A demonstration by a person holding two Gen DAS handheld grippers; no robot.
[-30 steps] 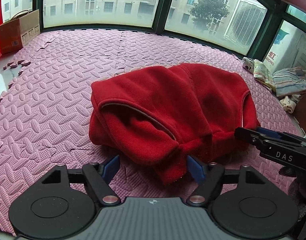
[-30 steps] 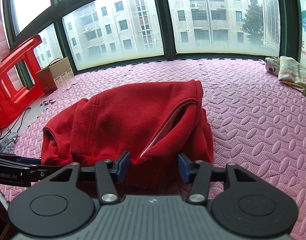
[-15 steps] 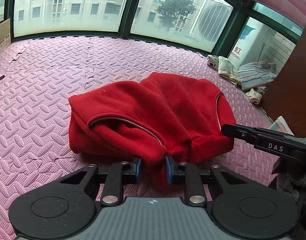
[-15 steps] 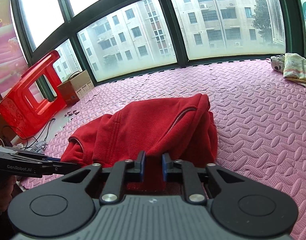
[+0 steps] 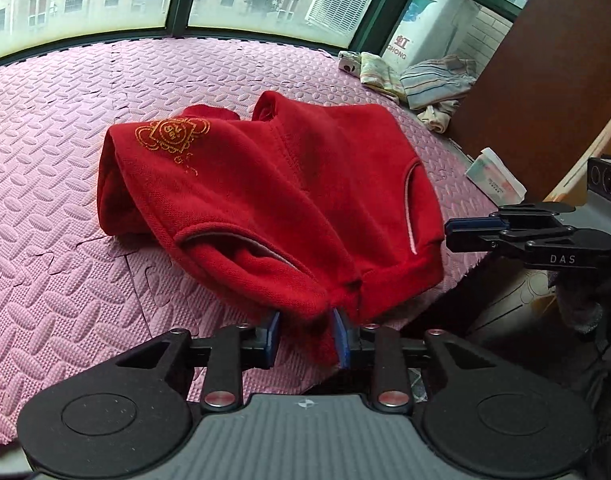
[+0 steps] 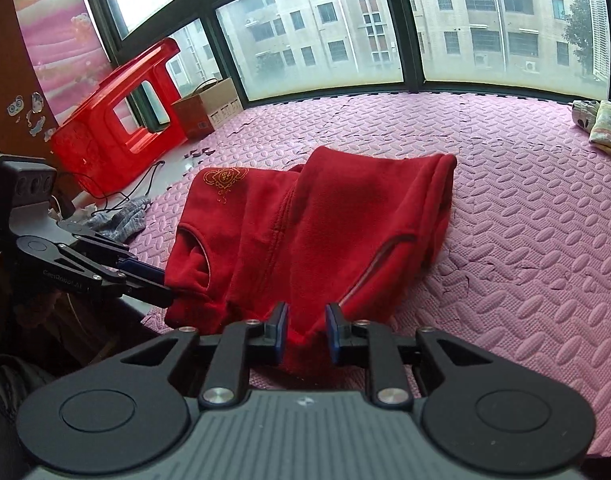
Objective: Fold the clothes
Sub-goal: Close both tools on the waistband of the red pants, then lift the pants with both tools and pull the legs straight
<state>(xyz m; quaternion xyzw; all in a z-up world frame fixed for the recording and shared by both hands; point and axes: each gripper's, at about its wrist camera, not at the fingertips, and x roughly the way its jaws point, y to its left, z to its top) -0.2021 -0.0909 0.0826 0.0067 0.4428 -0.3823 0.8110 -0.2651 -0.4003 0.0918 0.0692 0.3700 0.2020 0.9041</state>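
Observation:
A red fleece vest (image 5: pixel 265 200) with a gold emblem (image 5: pixel 171 136) lies partly lifted off the pink foam mat (image 5: pixel 65 120). My left gripper (image 5: pixel 305 336) is shut on its near hem at one corner. My right gripper (image 6: pixel 305 332) is shut on the hem at the other corner. The vest also shows in the right wrist view (image 6: pixel 325 232), stretched between both grippers. The right gripper shows at the right in the left wrist view (image 5: pixel 465 230). The left gripper shows at the left in the right wrist view (image 6: pixel 145 280).
A pile of folded clothes (image 5: pixel 425 80) lies at the mat's far right by a brown cabinet (image 5: pixel 545 80). A red plastic stool (image 6: pixel 117 108), a cardboard bag (image 6: pixel 209 108), a grey cloth (image 6: pixel 121 220) and cables lie off the mat's left edge. Windows run along the back.
Both grippers closed on the vest's near hem and pulled it up and toward me. The vest unfolded, and its gold emblem now shows.

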